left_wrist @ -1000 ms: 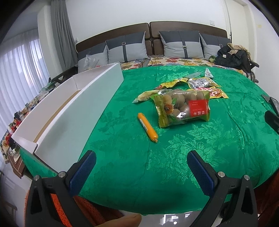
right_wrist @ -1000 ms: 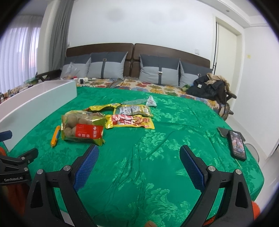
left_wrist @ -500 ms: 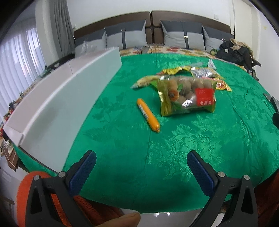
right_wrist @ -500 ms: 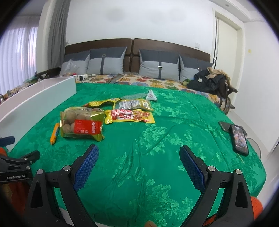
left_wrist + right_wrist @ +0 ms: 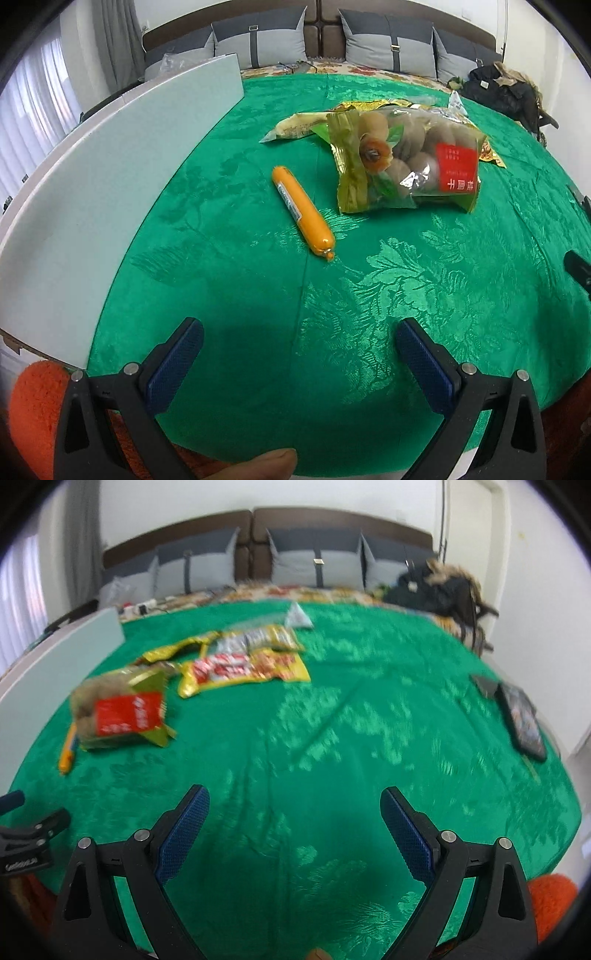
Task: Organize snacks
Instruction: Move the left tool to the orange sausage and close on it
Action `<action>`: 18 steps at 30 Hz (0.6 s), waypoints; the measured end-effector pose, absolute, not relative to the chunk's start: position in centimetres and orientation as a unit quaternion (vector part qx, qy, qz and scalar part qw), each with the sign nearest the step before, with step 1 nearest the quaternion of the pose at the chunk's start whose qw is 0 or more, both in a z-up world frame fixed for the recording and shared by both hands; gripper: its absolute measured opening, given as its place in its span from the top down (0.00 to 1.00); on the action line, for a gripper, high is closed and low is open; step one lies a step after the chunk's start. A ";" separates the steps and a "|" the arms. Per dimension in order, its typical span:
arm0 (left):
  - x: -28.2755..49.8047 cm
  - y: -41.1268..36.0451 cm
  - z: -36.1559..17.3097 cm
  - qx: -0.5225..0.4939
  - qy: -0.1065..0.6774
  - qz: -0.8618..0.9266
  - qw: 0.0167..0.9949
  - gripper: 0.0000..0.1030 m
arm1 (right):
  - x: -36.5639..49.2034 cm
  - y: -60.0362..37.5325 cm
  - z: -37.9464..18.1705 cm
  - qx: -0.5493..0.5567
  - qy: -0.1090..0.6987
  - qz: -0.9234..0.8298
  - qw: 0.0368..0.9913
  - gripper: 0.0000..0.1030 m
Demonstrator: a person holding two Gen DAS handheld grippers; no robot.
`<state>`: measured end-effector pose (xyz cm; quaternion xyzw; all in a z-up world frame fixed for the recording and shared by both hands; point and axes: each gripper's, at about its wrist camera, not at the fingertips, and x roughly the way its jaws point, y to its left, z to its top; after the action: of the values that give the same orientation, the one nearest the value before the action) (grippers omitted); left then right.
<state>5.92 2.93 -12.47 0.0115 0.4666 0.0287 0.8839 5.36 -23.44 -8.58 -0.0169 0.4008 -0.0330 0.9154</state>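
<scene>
**Snacks spread on the green bed cover, both claws released**

Hovering low over the near edge of the green bed cover, the left claw was released, its two blue-padded fingers wide apart with nothing between them. Ahead of it lay an orange sausage stick, set at a slant on the cover and touching nothing else. Just to the right of the stick sat a clear bag of brown round fruit with a red label, and a yellow packet poked out from behind the bag's far left corner. A long white box ran along the left side of the cover, its wall facing the snacks. A thumb tip showed at the bottom edge of the left view.

The right claw was also released, empty, and held above bare cover nearer the middle of the bed. Its view was blurred. From there the fruit bag lay to the far left with the sausage stick beside it. Beyond it lay a flat yellow-and-red packet, a silver-and-yellow packet just behind that, and a small white triangular pouch farther back. A phone rested near the right edge of the cover, well apart from the snacks. Grey pillows leaned against the brown headboard.
</scene>
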 end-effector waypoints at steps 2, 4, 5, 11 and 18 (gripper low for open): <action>5.9 2.9 -12.5 0.010 0.466 0.027 0.884 0.00 | 5.3 -23.7 -8.9 -0.015 0.406 -0.034 0.913 0.07; 5.9 3.1 -12.5 0.006 0.468 0.025 0.884 0.00 | 5.3 -23.7 -9.2 -0.014 0.410 -0.031 0.912 0.07; 6.0 3.2 -12.5 0.003 0.469 0.024 0.883 0.00 | 5.3 -23.7 -9.3 -0.014 0.412 -0.029 0.910 0.07; 5.9 3.6 -12.8 -0.015 0.469 0.021 0.883 0.00 | 5.3 -23.3 -10.0 -0.009 0.424 -0.014 0.906 0.07; 5.8 3.6 -12.8 -0.015 0.468 0.020 0.883 0.00 | 5.6 -23.4 -10.5 -0.001 0.436 -0.014 0.900 0.07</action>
<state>5.82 3.63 -12.83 -0.0153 0.4681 0.0201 0.8833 5.57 -23.40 -10.53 -0.0007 0.4357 -0.0137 0.9000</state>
